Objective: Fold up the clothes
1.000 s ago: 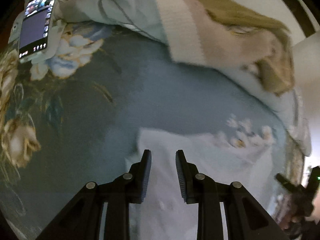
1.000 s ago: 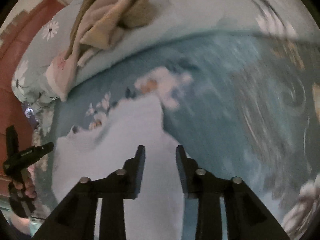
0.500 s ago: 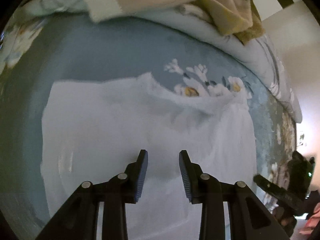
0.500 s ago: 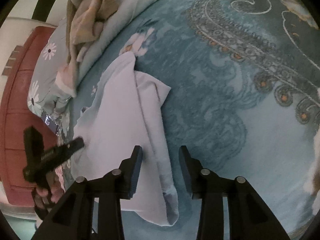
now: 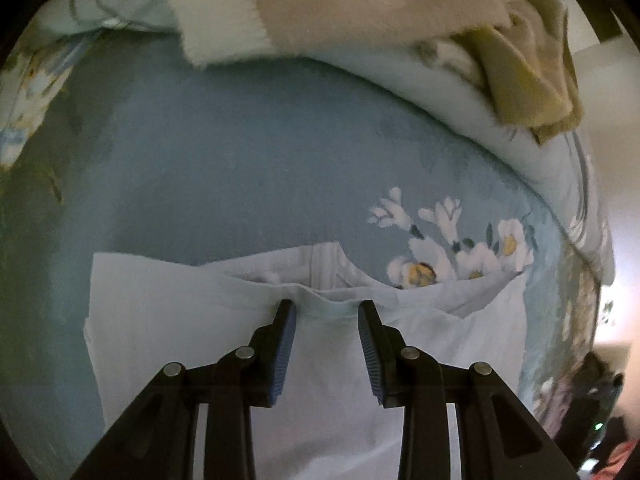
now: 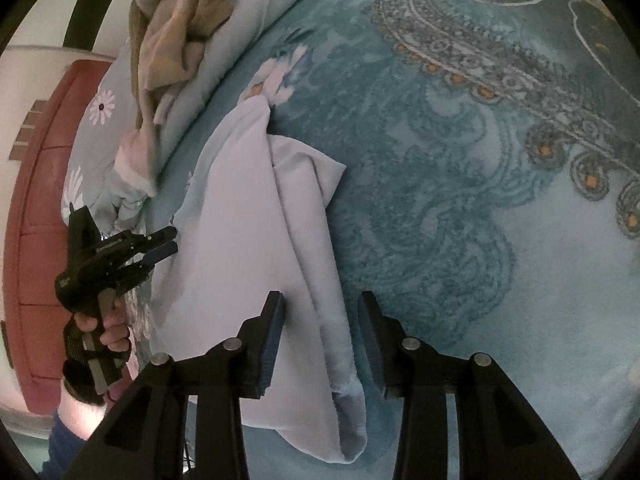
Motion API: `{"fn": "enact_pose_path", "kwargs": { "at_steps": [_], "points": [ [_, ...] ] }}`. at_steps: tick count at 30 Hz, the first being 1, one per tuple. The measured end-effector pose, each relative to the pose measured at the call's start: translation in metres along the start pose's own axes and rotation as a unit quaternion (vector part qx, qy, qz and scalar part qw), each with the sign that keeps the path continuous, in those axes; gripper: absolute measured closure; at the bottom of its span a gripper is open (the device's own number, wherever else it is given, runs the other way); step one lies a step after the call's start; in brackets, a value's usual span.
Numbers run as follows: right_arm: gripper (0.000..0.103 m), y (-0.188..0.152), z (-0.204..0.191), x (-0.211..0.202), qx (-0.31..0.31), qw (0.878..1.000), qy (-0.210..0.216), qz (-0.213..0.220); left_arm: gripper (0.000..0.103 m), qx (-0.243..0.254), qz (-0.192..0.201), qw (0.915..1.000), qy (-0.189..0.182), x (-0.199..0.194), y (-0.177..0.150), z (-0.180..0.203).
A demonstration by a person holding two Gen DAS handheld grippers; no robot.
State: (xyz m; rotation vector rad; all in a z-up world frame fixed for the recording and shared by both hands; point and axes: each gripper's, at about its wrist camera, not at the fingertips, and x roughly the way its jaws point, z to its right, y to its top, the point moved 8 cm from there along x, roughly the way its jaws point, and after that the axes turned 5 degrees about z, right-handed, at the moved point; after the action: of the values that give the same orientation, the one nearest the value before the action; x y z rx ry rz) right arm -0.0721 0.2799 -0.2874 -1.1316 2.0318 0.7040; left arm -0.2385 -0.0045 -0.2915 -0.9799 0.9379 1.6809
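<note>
A pale lavender garment (image 5: 192, 320) lies on the blue patterned bedspread (image 5: 224, 168). In the right wrist view it (image 6: 240, 240) runs lengthwise, with a folded-over strip along its right side. My left gripper (image 5: 326, 310) is open, with its tips low over the garment's far edge, holding nothing. It also shows in the right wrist view (image 6: 160, 246) at the garment's left edge. My right gripper (image 6: 320, 300) is open above the garment's folded right edge, holding nothing.
A beige and tan blanket (image 5: 360, 12) lies bunched on a pale blue pillow (image 5: 460, 112) at the head of the bed. It also shows in the right wrist view (image 6: 176, 40). A red headboard (image 6: 44, 200) is at the left.
The left gripper has moved forward along the garment to its far edge. The right gripper has pulled back and risen, so the whole garment shows. Both stay open.
</note>
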Motion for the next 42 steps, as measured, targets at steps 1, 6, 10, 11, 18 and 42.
{"fn": "enact_pose_path", "kwargs": {
  "at_steps": [1,6,10,11,18,42],
  "points": [
    [0.063,0.000,-0.001,0.000,-0.001,1.000,0.001,0.000,0.067,-0.012,0.004,0.9999,-0.009,-0.005,-0.002,-0.001],
    [0.063,-0.003,-0.005,0.003,-0.003,1.000,0.015,-0.003,0.067,-0.050,0.021,0.9948,-0.087,-0.039,-0.038,0.010],
    [0.062,-0.001,-0.008,0.004,0.002,1.000,0.024,0.004,0.067,-0.046,0.020,0.9954,-0.081,-0.044,-0.083,0.013],
    [0.063,0.000,-0.007,0.001,0.003,1.000,0.026,0.006,0.067,-0.047,0.019,0.9960,-0.073,-0.043,-0.096,0.011],
    [0.090,0.000,-0.014,0.009,0.019,1.000,0.025,0.000,0.070,-0.078,0.001,0.9941,-0.075,-0.030,-0.152,-0.005],
    [0.092,0.001,-0.140,-0.023,-0.133,0.991,-0.026,0.005,0.070,-0.146,0.019,0.9814,-0.123,-0.068,-0.216,-0.034]
  ]
}}
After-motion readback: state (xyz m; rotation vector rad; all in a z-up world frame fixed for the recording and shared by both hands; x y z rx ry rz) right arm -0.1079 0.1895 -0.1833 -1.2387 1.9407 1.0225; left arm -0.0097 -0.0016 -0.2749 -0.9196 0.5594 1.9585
